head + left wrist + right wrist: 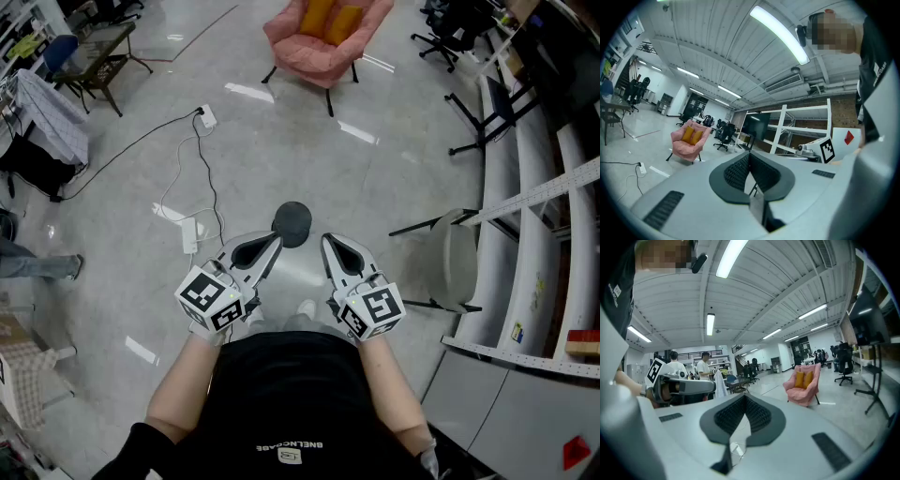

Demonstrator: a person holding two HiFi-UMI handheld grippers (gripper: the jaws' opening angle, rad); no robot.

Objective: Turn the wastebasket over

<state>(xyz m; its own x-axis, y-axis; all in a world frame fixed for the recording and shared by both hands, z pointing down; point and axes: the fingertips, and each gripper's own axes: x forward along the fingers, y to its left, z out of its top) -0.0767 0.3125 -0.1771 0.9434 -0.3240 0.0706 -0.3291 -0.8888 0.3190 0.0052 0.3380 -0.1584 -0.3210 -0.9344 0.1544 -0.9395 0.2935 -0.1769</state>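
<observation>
While the left gripper (274, 242) and right gripper (328, 242) hover, fingers together on nothing, the dark round wastebasket (292, 223) on the floor (281, 141) seems not yet turned.

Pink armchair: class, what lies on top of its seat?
Two orange-yellow cushions rest on the seat of the pink armchair. The upholstery beneath them is covered, so anything under them cannot be seen.

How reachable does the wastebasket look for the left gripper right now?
Probably yes: the wastebasket sits just ahead of the left gripper, between both grippers, with nothing visible in the way, though the gripper is shut.
</observation>
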